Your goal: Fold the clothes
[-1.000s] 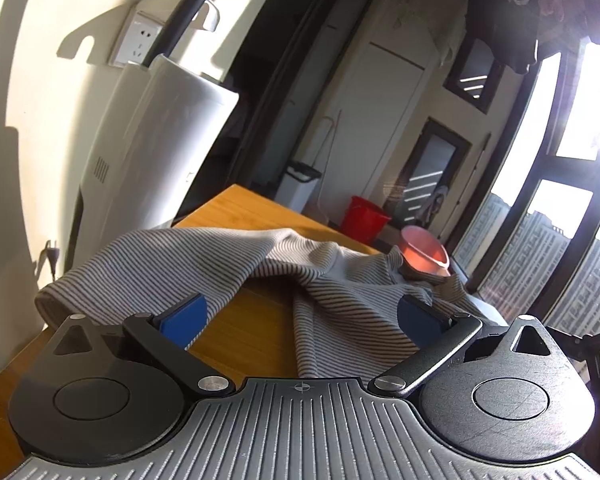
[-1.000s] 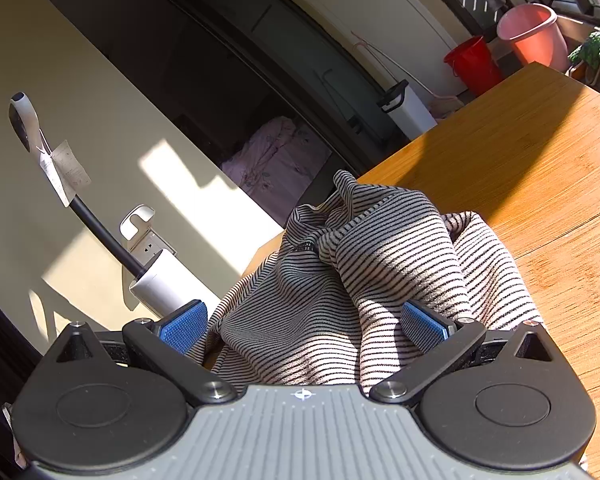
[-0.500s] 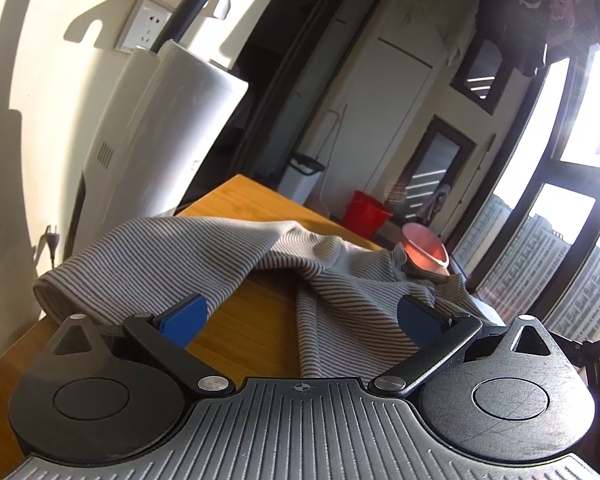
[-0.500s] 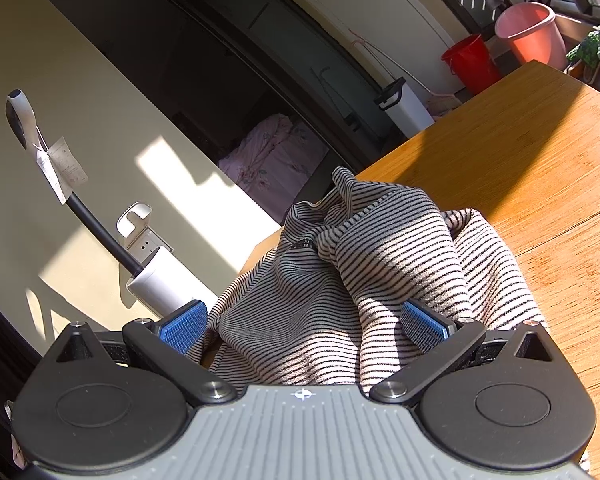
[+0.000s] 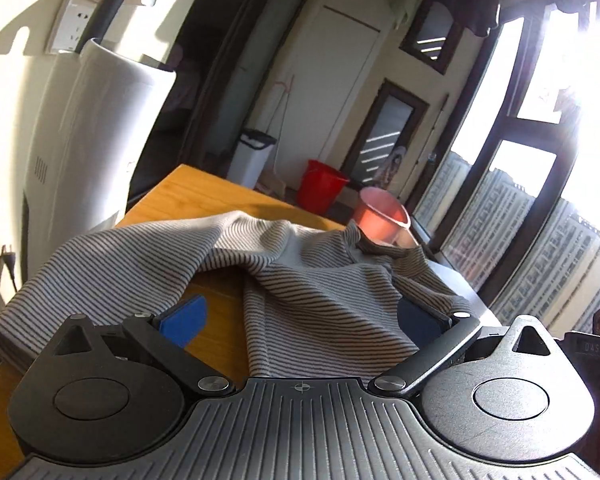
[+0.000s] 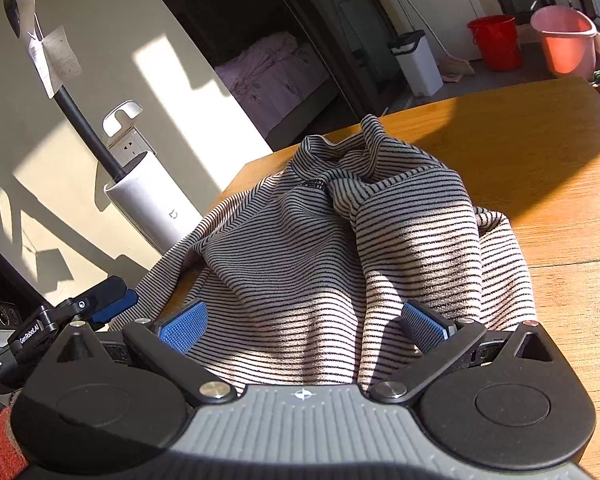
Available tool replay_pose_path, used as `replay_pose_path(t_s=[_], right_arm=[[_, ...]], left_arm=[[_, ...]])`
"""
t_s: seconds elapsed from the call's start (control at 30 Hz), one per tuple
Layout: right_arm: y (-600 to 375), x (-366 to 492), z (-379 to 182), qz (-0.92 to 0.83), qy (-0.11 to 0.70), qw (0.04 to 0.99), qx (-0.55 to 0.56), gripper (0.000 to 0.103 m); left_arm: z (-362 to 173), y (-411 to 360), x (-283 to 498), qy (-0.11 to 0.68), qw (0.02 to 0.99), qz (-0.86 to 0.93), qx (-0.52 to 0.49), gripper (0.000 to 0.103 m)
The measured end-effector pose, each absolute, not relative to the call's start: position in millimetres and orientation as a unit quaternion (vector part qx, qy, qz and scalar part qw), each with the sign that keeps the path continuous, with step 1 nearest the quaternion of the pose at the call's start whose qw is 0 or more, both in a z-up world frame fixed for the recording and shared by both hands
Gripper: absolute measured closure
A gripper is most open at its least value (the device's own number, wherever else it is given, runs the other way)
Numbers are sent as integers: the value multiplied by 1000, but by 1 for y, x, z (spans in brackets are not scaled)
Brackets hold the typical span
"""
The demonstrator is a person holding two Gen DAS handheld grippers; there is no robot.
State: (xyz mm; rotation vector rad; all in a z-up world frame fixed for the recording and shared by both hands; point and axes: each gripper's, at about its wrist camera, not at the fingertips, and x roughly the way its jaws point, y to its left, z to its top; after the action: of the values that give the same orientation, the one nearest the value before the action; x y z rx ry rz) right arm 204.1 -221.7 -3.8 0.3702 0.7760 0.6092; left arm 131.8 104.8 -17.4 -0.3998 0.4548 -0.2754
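Note:
A grey striped top lies crumpled on the wooden table; it also shows in the right wrist view. My left gripper is open, low over the near edge of the cloth, a sleeve stretching off to its left. My right gripper is open, its blue pads on either side of the bunched fabric. The left gripper's fingertip shows at the left edge of the right wrist view.
A white vacuum stand stands against the wall left of the table, under a socket. Beyond the table are a white bin, a red bucket and a pink bucket. Bare wooden table lies to the right.
The right wrist view has swung so the left gripper now shows at its left edge. The left view shifted slightly closer to the cloth. Both grippers stay open.

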Motion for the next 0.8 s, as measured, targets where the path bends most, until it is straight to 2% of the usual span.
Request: replay_pose_path(t_s=[0.1, 0.2, 0.33, 0.4, 0.43, 0.6, 0.73, 0.8], right_arm=[[-229, 191, 29, 237, 324, 910, 102, 0], [-222, 179, 37, 170, 311, 935, -7, 0], [-208, 180, 11, 164, 379, 910, -29, 0], [-189, 182, -2, 171, 404, 894, -90, 0], [-176, 182, -9, 169, 403, 884, -164, 0], [-171, 220, 8, 157, 361, 863, -315, 0], [-182, 252, 11, 6, 262, 864, -429, 0], [-186, 257, 17, -50, 224, 879, -418, 0]], left_arm=[[-3, 80, 143, 234, 933, -211, -174, 0], [-6, 48, 155, 237, 924, -269, -129, 0], [-28, 17, 163, 256, 914, -306, -78, 0], [-36, 14, 163, 266, 906, -323, -70, 0], [-37, 16, 161, 264, 905, -327, -67, 0], [-40, 26, 157, 260, 910, -321, -37, 0], [-39, 35, 167, 269, 916, -297, -15, 0], [-40, 42, 175, 284, 917, -281, -13, 0]])
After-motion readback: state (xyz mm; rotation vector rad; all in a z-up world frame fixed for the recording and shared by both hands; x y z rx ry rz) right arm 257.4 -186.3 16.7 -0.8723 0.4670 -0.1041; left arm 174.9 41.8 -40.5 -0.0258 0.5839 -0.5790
